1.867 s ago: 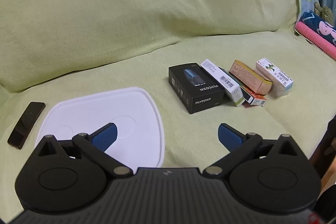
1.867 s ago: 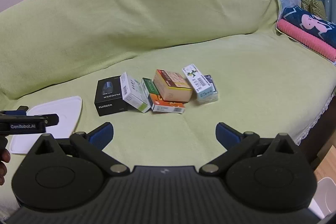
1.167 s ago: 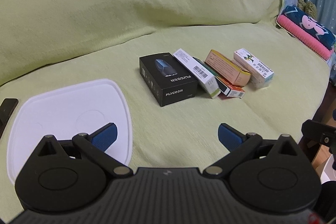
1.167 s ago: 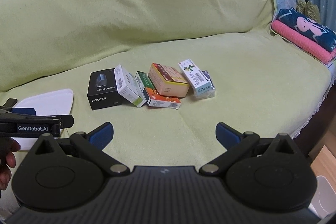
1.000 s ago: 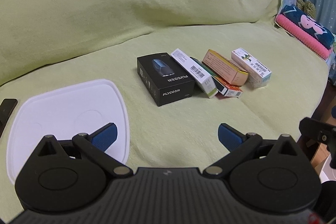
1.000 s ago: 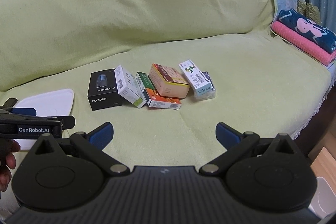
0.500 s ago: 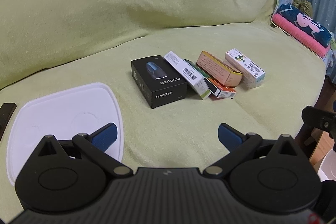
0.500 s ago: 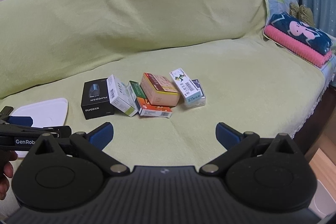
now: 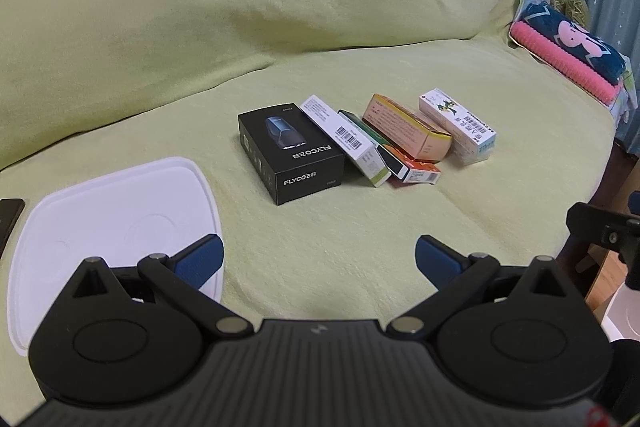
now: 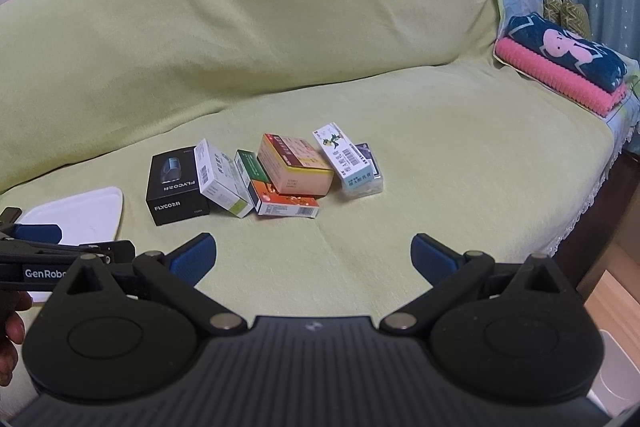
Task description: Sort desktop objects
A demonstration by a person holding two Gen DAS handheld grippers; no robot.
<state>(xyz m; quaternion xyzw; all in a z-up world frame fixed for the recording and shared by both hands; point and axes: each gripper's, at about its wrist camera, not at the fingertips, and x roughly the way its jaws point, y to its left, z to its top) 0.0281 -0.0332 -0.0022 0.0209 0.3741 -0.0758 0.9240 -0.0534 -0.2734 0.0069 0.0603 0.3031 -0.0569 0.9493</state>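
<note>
Green terry-cloth sofa cover (image 9: pixel 360 227) is the whole work surface here, draped over the seat and backrest. Sitting on the seat is a tight row of small cartons. In the left wrist view they're up around 12 o'clock from the left gripper (image 9: pixel 319 259): a black rectangular FLYCO box (image 9: pixel 290 151) at the left end, then a white cardboard box with a barcode (image 9: pixel 346 139) leaning on its right side, a slim green-and-orange carton (image 9: pixel 404 167) lying flat next to that, a peach-and-yellow cardboard box (image 9: pixel 406 133) resting partly on top of it, and a white-and-light-blue carton with a green plant print (image 9: pixel 458 127) at the right end.

Off at about 9 o'clock from the boxes there's a flat white plastic lid with rounded corners (image 9: pixel 108 219), lying well apart from the row. A dark flat thing pokes in at the far left edge, can't tell what it is.

Both tools hang over the front of the seat with nothing between the blue pads. Left gripper fingers are spread wide, its left pad over the lid's edge. The right gripper (image 10: pixel 313 255) is spread just as wide, with the row of boxes at roughly 11 o'clock from it.

Over at 2 o'clock, on the sofa's far end, a folded pink towel with a navy patterned one on top (image 10: pixel 560 61).
</note>
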